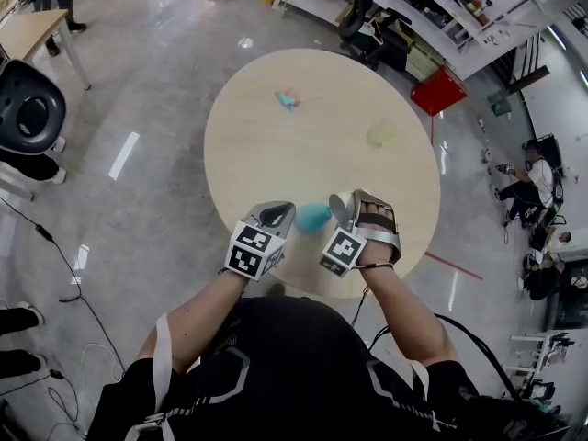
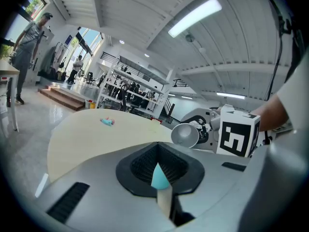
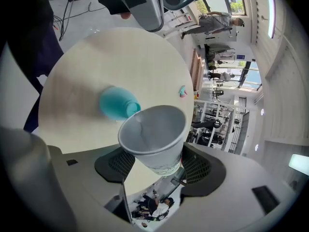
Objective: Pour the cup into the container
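Right hand-held gripper (image 3: 154, 173) is clamping the tilted cup (image 3: 153, 137); the container (image 3: 117, 103) is sitting just left, neck toward the rim. Left hand-held gripper (image 2: 159, 170) is hovering nearby, jaws almost together, gripping nothing.

The cup (image 3: 154, 139) in my right gripper (image 3: 155, 170) was white paper, matt, smooth inside. The container (image 3: 116, 104) looked like smooth teal plastic. My jaw shells were matt grey plastic with ribbed black pads (image 3: 200, 170). The table (image 1: 276, 136) was matt, pale, wood-like; the floor (image 1: 138, 81) was glossy.
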### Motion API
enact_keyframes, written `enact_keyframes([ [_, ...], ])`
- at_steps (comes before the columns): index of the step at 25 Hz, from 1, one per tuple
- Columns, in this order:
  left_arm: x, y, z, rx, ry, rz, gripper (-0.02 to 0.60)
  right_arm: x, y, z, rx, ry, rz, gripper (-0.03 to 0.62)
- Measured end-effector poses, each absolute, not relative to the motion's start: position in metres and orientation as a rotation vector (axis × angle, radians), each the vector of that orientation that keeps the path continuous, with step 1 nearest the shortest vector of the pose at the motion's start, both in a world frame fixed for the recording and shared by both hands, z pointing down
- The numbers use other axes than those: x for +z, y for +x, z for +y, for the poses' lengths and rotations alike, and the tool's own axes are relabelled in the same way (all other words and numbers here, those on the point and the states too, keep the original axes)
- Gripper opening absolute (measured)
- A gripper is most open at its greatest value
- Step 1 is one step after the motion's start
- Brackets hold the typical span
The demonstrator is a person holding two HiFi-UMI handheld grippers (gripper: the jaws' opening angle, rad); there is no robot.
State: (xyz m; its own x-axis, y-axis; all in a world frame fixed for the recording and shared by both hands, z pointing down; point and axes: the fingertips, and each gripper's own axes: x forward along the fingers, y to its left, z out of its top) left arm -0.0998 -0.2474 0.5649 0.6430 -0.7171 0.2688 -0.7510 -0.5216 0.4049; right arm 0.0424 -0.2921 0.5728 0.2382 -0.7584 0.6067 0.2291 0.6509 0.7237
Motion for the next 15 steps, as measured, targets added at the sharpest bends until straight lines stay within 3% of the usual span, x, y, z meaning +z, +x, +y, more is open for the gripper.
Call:
enact_keyframes([
  [15,0.568,-0.101,-0.249,0.111,2.373,-1.157,0.000,0.572,0.033,-0.289,-0.788,0.535,-1.128,0.308],
])
